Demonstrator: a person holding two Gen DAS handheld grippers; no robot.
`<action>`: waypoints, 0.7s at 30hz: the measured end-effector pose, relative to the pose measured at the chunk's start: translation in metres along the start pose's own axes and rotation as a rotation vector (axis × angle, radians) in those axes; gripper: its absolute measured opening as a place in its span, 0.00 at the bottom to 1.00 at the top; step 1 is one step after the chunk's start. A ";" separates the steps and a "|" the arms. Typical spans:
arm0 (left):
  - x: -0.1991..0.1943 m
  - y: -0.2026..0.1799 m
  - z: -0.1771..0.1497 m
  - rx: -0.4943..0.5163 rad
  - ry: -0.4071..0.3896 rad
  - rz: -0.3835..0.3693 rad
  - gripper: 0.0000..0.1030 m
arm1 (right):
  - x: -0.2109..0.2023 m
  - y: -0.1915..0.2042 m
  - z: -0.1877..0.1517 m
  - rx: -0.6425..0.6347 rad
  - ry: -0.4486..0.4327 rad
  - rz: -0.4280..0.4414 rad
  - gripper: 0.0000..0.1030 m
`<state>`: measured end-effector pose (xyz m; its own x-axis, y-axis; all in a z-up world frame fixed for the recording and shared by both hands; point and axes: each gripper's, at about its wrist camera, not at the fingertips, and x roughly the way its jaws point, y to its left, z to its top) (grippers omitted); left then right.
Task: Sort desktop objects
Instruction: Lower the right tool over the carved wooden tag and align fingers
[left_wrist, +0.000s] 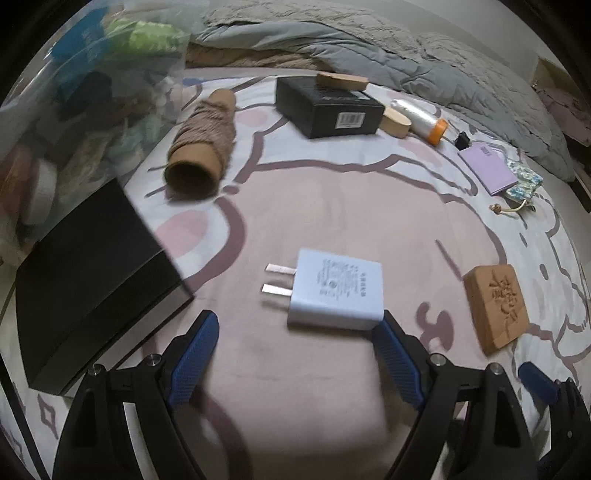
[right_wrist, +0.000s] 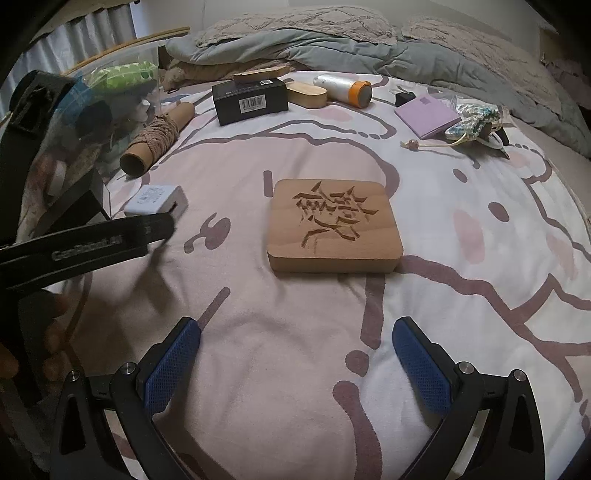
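Flat tan wooden block (right_wrist: 334, 229): large carved Chinese-style character on top face, not legible. Black rectangular cardboard box (right_wrist: 250, 99): white barcode sticker, digits unreadable. White two-prong plug charger (left_wrist: 334, 290): fine grey print, too small. Black left gripper (right_wrist: 86, 245): blurred embossed lettering, unreadable.

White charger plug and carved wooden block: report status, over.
Left gripper open, white two-prong charger plug just ahead, ungripped. Right gripper open, empty, short of the carved wooden block. Nothing blocking either.
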<state>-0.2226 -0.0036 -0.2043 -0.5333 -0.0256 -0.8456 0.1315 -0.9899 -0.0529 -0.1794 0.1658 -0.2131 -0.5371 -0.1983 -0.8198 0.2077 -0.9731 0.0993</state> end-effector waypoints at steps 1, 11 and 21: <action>-0.001 0.002 -0.001 -0.001 0.004 0.000 0.83 | 0.001 0.001 0.000 -0.001 0.001 -0.006 1.00; 0.003 0.004 -0.009 0.049 0.021 -0.025 0.95 | 0.001 -0.003 0.001 0.018 -0.003 0.020 1.00; 0.010 0.002 -0.006 0.094 0.053 -0.030 1.00 | -0.003 -0.029 0.027 0.082 -0.061 0.003 1.00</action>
<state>-0.2225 -0.0048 -0.2157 -0.4906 0.0096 -0.8713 0.0359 -0.9989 -0.0312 -0.2063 0.1911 -0.1984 -0.5859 -0.2055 -0.7839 0.1427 -0.9784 0.1498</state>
